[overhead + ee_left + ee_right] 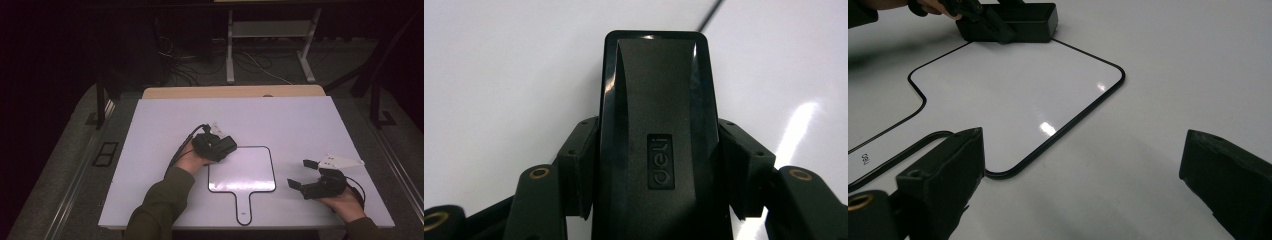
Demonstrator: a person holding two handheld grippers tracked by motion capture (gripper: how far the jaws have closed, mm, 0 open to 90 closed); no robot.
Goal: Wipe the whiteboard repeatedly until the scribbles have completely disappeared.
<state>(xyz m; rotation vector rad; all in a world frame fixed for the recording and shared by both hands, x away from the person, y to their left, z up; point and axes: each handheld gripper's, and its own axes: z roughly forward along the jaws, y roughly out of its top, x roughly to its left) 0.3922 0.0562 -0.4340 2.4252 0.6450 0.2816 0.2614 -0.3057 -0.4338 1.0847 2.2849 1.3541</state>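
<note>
Jaws of the left gripper clamped a black eraser at the whiteboard paddle's top-left corner; the right gripper, just right of the paddle, gaped empty.

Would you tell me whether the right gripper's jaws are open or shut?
Open: the right gripper has its two jaws spread wide apart, with nothing between them but bare table.

The board lies on the table toward its near edge, handle pointing at that edge. The eraser sits at the board's far left corner. The right gripper is just right of the board.
</note>
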